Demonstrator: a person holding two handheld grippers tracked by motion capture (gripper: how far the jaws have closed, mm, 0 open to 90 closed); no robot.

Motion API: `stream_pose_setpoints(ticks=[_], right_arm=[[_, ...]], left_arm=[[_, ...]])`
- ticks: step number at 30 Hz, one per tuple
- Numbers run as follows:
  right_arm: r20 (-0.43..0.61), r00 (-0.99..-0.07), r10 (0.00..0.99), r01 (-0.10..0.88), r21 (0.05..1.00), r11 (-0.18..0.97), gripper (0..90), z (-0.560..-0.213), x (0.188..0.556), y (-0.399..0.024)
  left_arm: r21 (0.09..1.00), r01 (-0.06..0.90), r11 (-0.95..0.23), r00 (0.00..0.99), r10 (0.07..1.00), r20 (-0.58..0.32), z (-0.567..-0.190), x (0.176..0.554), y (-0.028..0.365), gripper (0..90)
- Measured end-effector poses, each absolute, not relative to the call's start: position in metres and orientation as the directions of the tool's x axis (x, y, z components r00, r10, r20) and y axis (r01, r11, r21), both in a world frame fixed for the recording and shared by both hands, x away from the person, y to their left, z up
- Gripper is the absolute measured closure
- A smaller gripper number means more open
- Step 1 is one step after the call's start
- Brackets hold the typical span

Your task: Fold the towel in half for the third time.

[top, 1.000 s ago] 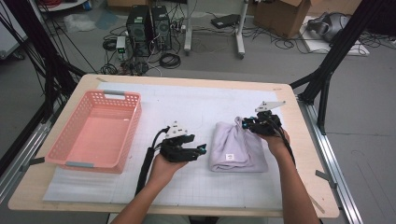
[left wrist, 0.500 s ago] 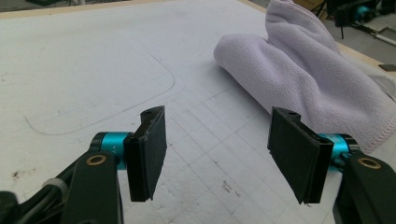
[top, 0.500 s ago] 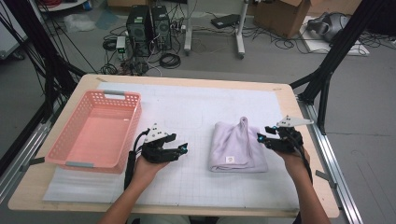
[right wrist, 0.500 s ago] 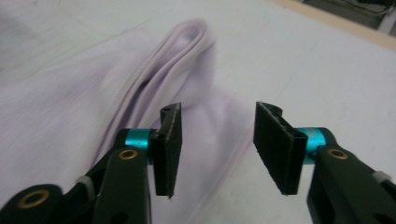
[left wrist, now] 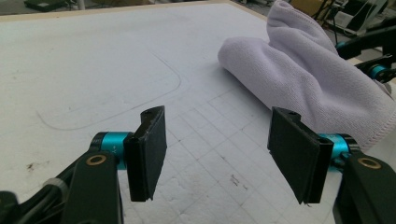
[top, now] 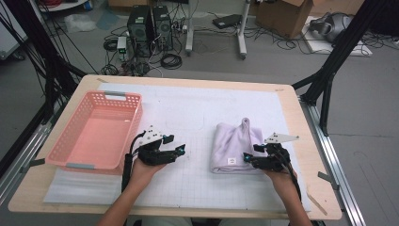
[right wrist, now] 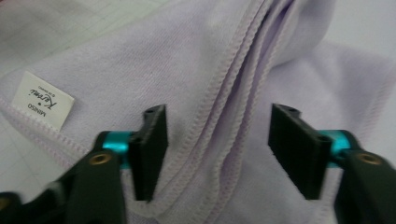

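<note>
Right of centre in the high view lay the folded lilac towel (top: 235, 143), long axis running up-frame. Right gripper (top: 248, 159) sat at its lower right edge, jaws just opened, hemmed folds between them unpinched. Left gripper (top: 180, 149) stood open, empty, well apart leftward by the pink basket (top: 94, 165).

Wooden table (top: 308, 141) under white mat (top: 197, 108); towel (top: 233, 143), pink basket (top: 96, 132).
</note>
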State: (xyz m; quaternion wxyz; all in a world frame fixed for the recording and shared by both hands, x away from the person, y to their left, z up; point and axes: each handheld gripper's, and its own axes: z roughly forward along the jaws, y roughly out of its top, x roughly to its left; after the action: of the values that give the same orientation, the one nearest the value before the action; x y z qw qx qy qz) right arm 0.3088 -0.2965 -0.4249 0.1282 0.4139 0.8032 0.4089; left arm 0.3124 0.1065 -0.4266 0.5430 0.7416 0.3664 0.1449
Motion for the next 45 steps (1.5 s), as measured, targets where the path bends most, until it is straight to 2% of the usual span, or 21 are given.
stream_pose_setpoints(ticks=[2, 6, 12, 16, 17, 19, 21, 23, 27, 32, 34, 39, 42, 45], right_arm=[[0.161, -0.632, 0.758, 0.570, 0.759, 0.314, 76.0, -0.427, 0.308, -0.298], [0.127, -0.615, 0.778, 0.546, 0.780, 0.304, 84.4, -0.416, 0.300, -0.305], [0.066, -0.528, 0.846, 0.600, 0.735, 0.317, 84.5, -0.403, 0.289, -0.319], [0.022, -0.476, 0.879, 0.662, 0.667, 0.342, 82.9, -0.401, 0.288, -0.324], [0.024, -0.471, 0.882, 0.678, 0.649, 0.345, 79.8, -0.403, 0.289, -0.326], [0.014, -0.442, 0.897, 0.679, 0.659, 0.324, 66.3, -0.405, 0.288, -0.330], [0.048, -0.438, 0.898, 0.648, 0.709, 0.279, 61.7, -0.400, 0.288, -0.334], [0.026, -0.446, 0.895, 0.592, 0.759, 0.273, 56.3, -0.390, 0.289, -0.332], [-0.009, -0.511, 0.860, 0.495, 0.815, 0.303, 58.2, -0.376, 0.302, -0.315], [-0.041, -0.563, 0.825, 0.500, 0.779, 0.379, 64.4, -0.386, 0.333, -0.286], [-0.041, -0.555, 0.831, 0.535, 0.748, 0.394, 67.5, -0.395, 0.340, -0.283], [-0.125, -0.479, 0.869, 0.628, 0.643, 0.439, 72.1, -0.413, 0.342, -0.299], [-0.057, -0.446, 0.893, 0.653, 0.662, 0.369, 68.0, -0.416, 0.338, -0.317], [-0.043, -0.464, 0.885, 0.615, 0.703, 0.357, 65.3, -0.409, 0.338, -0.318]], left_arm=[[0.909, 0.392, -0.141, 0.684, 0.705, -0.186, -0.428, 0.313, 0.108, 37.6], [0.904, 0.406, -0.137, 0.678, 0.708, -0.197, -0.430, 0.313, 0.111, 37.7], [0.903, 0.409, -0.134, 0.675, 0.710, -0.201, -0.431, 0.312, 0.110, 38.0], [0.902, 0.411, -0.131, 0.671, 0.713, -0.203, -0.431, 0.312, 0.111, 38.0], [0.902, 0.411, -0.130, 0.671, 0.713, -0.203, -0.431, 0.312, 0.111, 37.9], [0.903, 0.408, -0.132, 0.671, 0.714, -0.199, -0.430, 0.312, 0.112, 37.9], [0.903, 0.409, -0.132, 0.669, 0.716, -0.198, -0.431, 0.313, 0.112, 37.9], [0.901, 0.412, -0.135, 0.669, 0.716, -0.199, -0.431, 0.313, 0.112, 37.9], [0.899, 0.416, -0.138, 0.669, 0.716, -0.200, -0.431, 0.312, 0.111, 37.9], [0.899, 0.416, -0.140, 0.670, 0.715, -0.199, -0.431, 0.312, 0.111, 37.9], [0.899, 0.417, -0.138, 0.671, 0.714, -0.202, -0.432, 0.312, 0.111, 37.9], [0.900, 0.414, -0.139, 0.669, 0.716, -0.198, -0.432, 0.312, 0.111, 37.9], [0.898, 0.417, -0.137, 0.666, 0.719, -0.199, -0.432, 0.312, 0.112, 37.8], [0.899, 0.416, -0.137, 0.665, 0.720, -0.198, -0.432, 0.312, 0.112, 37.8]])
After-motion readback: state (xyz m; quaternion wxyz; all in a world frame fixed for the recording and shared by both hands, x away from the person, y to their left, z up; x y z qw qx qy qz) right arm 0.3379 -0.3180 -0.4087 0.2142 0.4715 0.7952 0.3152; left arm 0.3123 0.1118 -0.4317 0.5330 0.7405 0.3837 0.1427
